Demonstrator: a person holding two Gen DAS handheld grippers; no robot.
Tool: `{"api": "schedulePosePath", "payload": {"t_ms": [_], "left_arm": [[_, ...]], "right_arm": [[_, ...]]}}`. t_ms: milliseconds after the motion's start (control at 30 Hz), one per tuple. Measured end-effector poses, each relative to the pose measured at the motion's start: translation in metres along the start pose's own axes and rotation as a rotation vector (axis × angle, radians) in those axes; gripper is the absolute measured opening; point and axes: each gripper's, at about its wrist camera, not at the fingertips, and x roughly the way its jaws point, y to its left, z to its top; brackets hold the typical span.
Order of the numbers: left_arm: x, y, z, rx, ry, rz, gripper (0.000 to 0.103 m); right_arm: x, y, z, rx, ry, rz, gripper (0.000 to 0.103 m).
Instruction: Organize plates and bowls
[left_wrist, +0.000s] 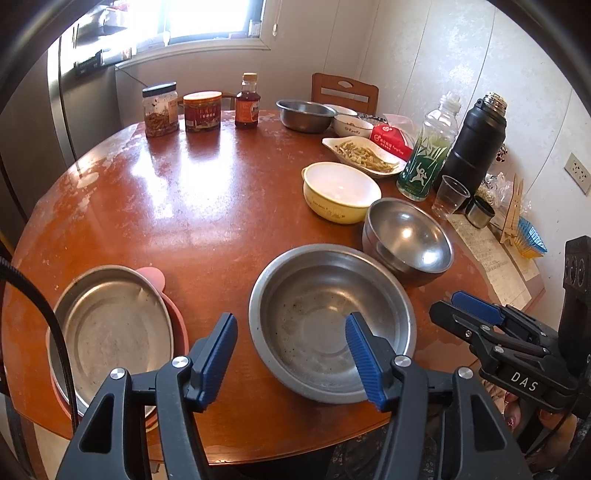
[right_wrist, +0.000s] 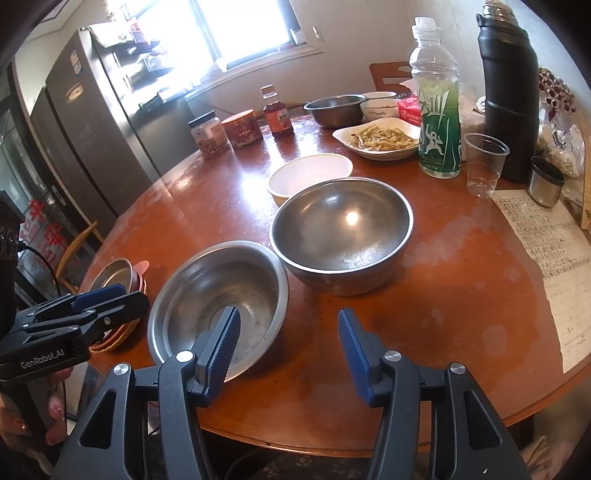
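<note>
My left hand-held gripper (left_wrist: 291, 360) hangs open and empty over the near rim of a shallow steel bowl (left_wrist: 328, 321) on the round wooden surface (left_wrist: 177, 206), a steel plate (left_wrist: 110, 325) stacked on pink dishes to its left. My right hand-held gripper (right_wrist: 288, 350) is likewise open, gripping nothing, just right of that bowl, with a deeper steel bowl (right_wrist: 341, 232) beyond.

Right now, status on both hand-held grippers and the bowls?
Left hand-held gripper open, empty; right hand-held gripper open, empty. Wide steel bowl nearest, deep steel bowl beside it. Metal plate sits on pink dish. Nothing blocking.
</note>
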Motion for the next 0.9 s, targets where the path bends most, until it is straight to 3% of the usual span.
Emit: {"api": "schedulePosePath", "payload": {"t_ms": [333,900], "left_arm": [[-0.007,-0.020,0.018,0.056,-0.036,0.000,0.067],[0.001,-0.053,0.056,0.121,-0.077,0.007,0.079]], "right_arm": [[-0.007,-0.008,0.003,0.025,-0.025,-0.014,0.059],[-0.017,-0.035,0.020,0.061,-0.084,-0.095,0.073]]}}
